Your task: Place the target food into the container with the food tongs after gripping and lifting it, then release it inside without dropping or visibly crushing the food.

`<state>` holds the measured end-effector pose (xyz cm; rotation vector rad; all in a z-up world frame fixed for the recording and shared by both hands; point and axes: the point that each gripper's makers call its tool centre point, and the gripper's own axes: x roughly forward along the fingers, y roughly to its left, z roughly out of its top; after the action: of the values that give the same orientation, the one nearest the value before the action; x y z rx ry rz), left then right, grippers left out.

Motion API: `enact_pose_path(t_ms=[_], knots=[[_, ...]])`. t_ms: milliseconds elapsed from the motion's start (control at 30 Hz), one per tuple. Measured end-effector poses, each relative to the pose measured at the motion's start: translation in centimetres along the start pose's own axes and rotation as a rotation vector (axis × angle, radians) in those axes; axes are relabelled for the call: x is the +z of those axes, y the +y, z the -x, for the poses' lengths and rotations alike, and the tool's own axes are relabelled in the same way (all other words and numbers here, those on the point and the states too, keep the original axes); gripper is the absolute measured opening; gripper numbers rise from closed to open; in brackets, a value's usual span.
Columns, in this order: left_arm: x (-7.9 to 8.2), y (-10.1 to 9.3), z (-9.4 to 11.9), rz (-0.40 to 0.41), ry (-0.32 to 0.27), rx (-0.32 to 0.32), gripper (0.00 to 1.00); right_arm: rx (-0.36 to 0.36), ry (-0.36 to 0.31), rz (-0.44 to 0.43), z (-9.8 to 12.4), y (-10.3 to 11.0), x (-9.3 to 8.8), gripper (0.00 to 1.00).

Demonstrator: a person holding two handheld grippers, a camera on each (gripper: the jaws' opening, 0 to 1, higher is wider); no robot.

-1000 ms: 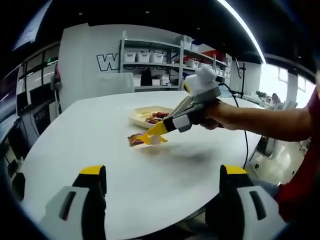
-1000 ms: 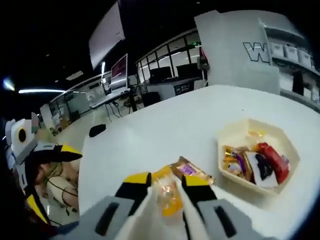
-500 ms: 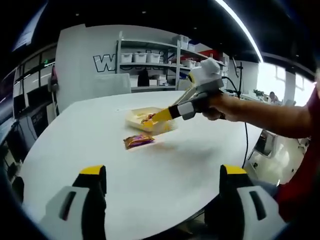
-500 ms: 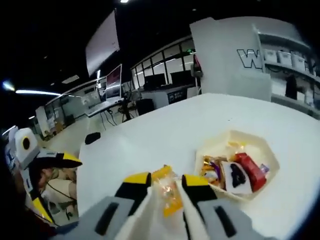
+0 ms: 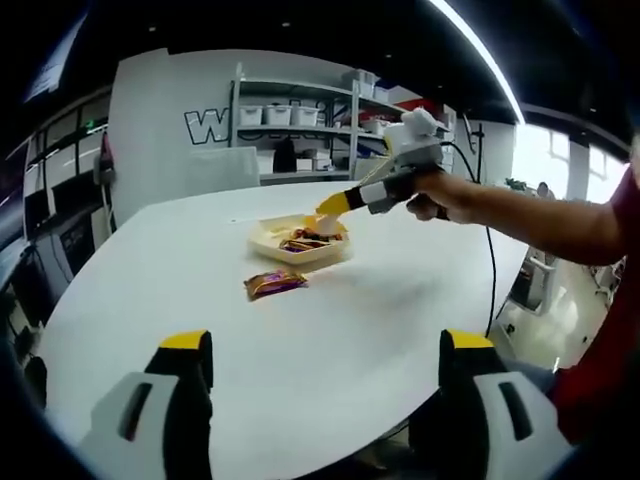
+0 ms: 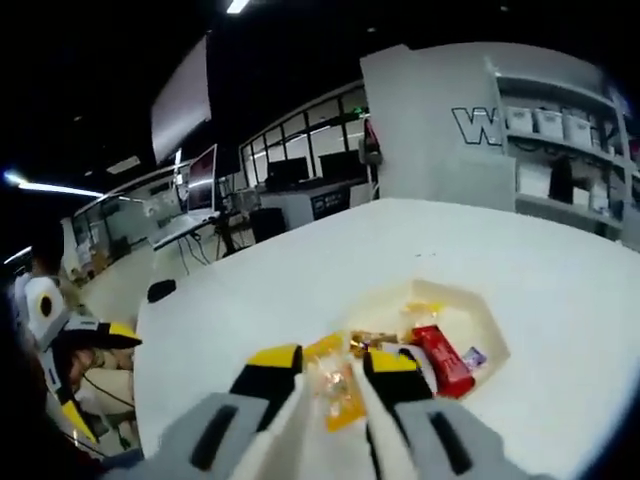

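Carrying step is judged in hand: an orange snack pack [image 6: 335,392] is held between the jaws of the right gripper [image 6: 333,372], up in the air, above the near edge of the tray [image 6: 489,322]. Other snacks, incl. a red pack [image 6: 441,360], are seen in the tray already. One more wrapped snack [image 5: 276,284] is left on the white bench [image 5: 300,350], near the tray. Left gripper [image 5: 325,345] is kept wide, w/ nothing held, well apart from the food. Next, pack should prob. be lowered over the tray & let go softly, not squeezed.
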<state>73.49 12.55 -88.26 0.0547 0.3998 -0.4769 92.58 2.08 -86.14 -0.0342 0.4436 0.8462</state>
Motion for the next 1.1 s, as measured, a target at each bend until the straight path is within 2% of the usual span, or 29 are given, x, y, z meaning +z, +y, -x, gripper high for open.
enact_pose_path(t_ms=[167, 567, 1100], knots=[[0.1, 0.1, -0.1, -0.001, 0.001, 0.002, 0.91, -0.019, -0.009, -0.005, -0.1, -1.2, 0.7, 0.18], [0.1, 0.6, -0.1, -0.004, 0.006, 0.008, 0.91, -0.038, -0.019, 0.003, -0.9, -2.4, 2.0, 0.18], [0.2, 0.9, -0.1, -0.008, 0.013, 0.015, 0.91, -0.060, -0.006, 0.000, -2.3, -4.3, 2.2, 0.18]])
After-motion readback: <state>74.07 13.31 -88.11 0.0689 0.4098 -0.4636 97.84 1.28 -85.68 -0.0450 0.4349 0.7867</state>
